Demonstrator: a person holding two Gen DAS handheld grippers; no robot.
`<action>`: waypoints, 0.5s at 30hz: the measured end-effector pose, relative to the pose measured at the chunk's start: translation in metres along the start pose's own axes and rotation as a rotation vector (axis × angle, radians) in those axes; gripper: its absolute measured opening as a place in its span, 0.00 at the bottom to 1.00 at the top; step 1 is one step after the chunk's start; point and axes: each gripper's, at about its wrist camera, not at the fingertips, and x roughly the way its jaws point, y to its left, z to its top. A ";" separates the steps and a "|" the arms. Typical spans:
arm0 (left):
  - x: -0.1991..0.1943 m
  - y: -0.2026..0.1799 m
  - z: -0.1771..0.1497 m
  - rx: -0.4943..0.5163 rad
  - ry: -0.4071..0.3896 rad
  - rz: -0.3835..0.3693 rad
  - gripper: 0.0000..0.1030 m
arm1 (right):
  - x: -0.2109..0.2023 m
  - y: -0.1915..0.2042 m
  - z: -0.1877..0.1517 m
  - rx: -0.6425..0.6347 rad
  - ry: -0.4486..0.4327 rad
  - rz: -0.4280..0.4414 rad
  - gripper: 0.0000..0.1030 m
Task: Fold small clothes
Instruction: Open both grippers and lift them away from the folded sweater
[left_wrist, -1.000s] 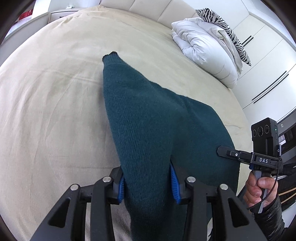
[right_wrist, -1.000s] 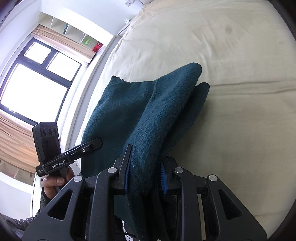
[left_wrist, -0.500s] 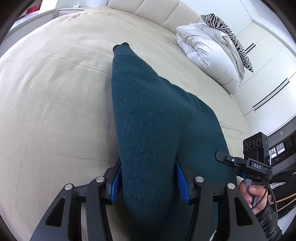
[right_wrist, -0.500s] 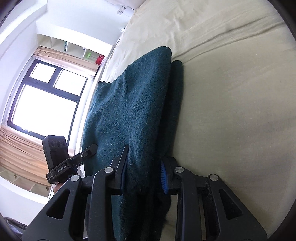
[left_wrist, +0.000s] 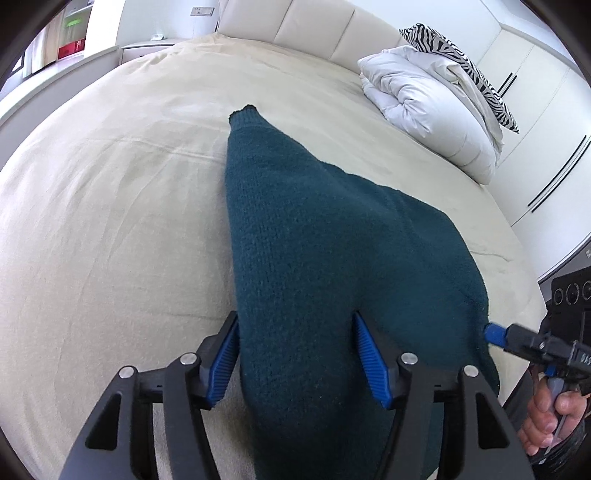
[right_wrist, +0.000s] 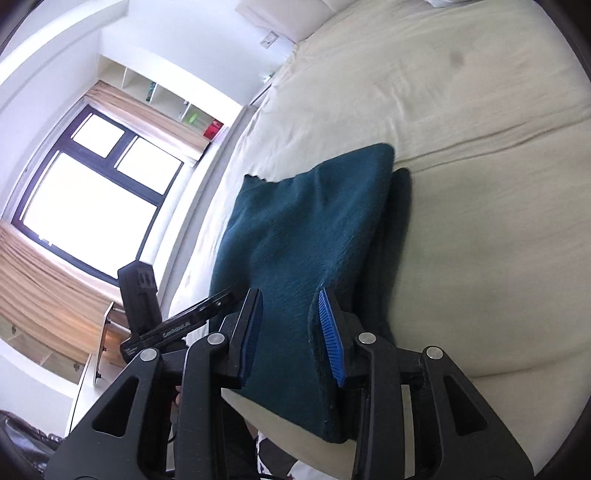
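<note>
The dark teal knit sweater lies doubled over on the cream bed, below the white duvet. Both tools, left and right, are spreading, cloth loose between them (one fold looks done; more probably remains).

**Little lettering, none clear**

On the left gripper, seen from the right wrist view, a pale printed line runs along the black side bar; it is too blurred to spell out. The right gripper bears small white marks, cut off at the frame edge.
</note>
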 end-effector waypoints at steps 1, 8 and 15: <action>0.000 0.000 0.000 0.001 0.000 0.000 0.63 | 0.008 -0.003 -0.005 -0.002 0.024 -0.003 0.31; -0.004 0.000 -0.002 -0.009 -0.007 0.002 0.64 | 0.011 -0.024 -0.018 -0.005 0.029 -0.137 0.31; -0.021 -0.007 -0.005 0.001 -0.066 0.037 0.64 | -0.018 -0.039 -0.020 0.032 -0.063 -0.279 0.39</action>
